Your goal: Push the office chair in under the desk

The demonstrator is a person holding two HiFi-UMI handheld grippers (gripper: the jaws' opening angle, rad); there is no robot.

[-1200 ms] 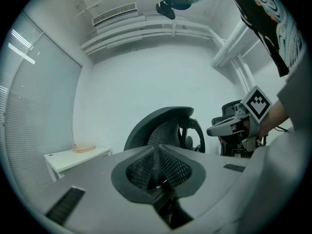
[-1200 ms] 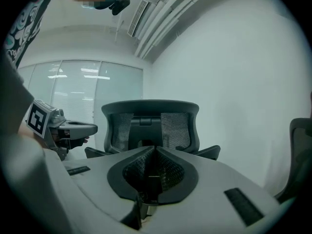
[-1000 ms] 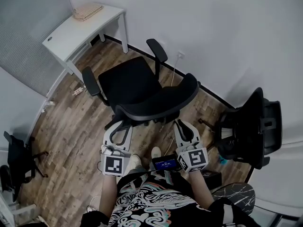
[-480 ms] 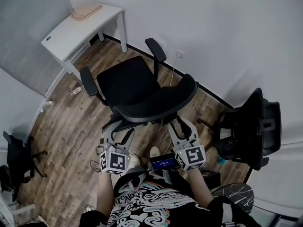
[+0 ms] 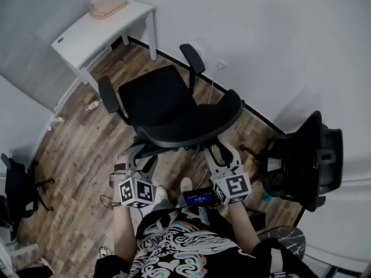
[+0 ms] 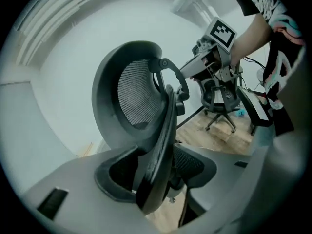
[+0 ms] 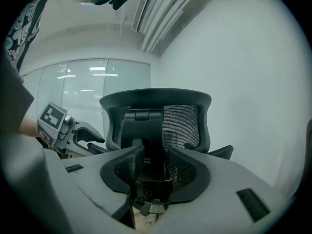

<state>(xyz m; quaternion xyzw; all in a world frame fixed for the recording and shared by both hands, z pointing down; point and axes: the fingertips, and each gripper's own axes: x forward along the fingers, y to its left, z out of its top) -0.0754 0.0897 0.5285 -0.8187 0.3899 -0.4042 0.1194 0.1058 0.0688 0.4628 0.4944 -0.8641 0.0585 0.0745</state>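
Observation:
The black office chair (image 5: 155,99) stands on the wood floor, its seat facing the white desk (image 5: 93,35) at the upper left, outside the desk. Both grippers are behind its curved backrest (image 5: 197,125). My left gripper (image 5: 139,153) sits low at the backrest's left end. Its jaws have just been opening, and the backrest's edge (image 6: 163,130) runs between them without being pressed. My right gripper (image 5: 224,151) is at the right end. Its jaws have also just been opening, and the chair's back spine (image 7: 152,145) shows ahead through the gap, untouched.
A second black chair (image 5: 304,155) stands close on the right by the white wall. Another dark chair (image 5: 16,190) is at the left edge. A woven item (image 5: 108,7) lies on the desk. A cable runs from a wall socket (image 5: 221,66) down to the floor.
Both grippers' jaws have spread wider and no longer clamp the backrest. The left gripper has sunk lower and rolled. The chair stands about where it was.

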